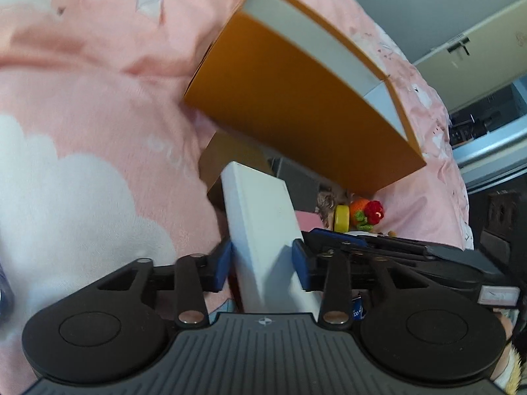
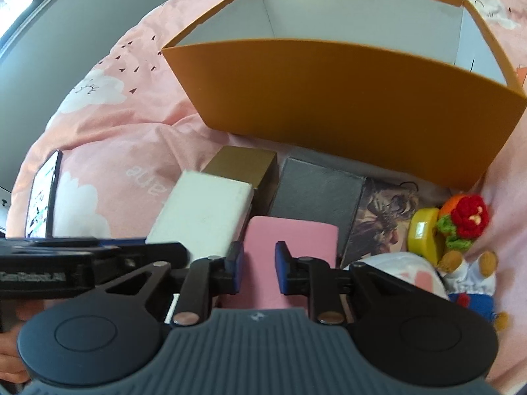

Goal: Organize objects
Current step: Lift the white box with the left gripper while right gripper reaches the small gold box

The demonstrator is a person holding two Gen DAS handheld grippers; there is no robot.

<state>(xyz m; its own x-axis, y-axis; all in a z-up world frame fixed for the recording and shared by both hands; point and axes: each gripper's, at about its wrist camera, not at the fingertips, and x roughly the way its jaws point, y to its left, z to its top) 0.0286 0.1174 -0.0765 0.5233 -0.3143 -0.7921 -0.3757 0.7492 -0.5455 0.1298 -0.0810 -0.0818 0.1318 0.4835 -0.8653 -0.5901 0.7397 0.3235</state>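
- Left tool [image 1: 262,265] pinches white box [image 1: 263,230]; could slip when tilted.
- Right tool [image 2: 260,268] straddles pink box [image 2: 290,247], grip uncertain.
- Orange bin [image 2: 346,105] on soft bed may tip.

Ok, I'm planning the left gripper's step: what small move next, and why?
Probably lift the white box, then carry it toward the open orange box. The left gripper seems shut on it, and the orange box looks empty.

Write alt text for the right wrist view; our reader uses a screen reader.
The right hand-held gripper straddles a pink box on a pink bedspread. Beyond stands an open, empty orange box, with a white box to the left.
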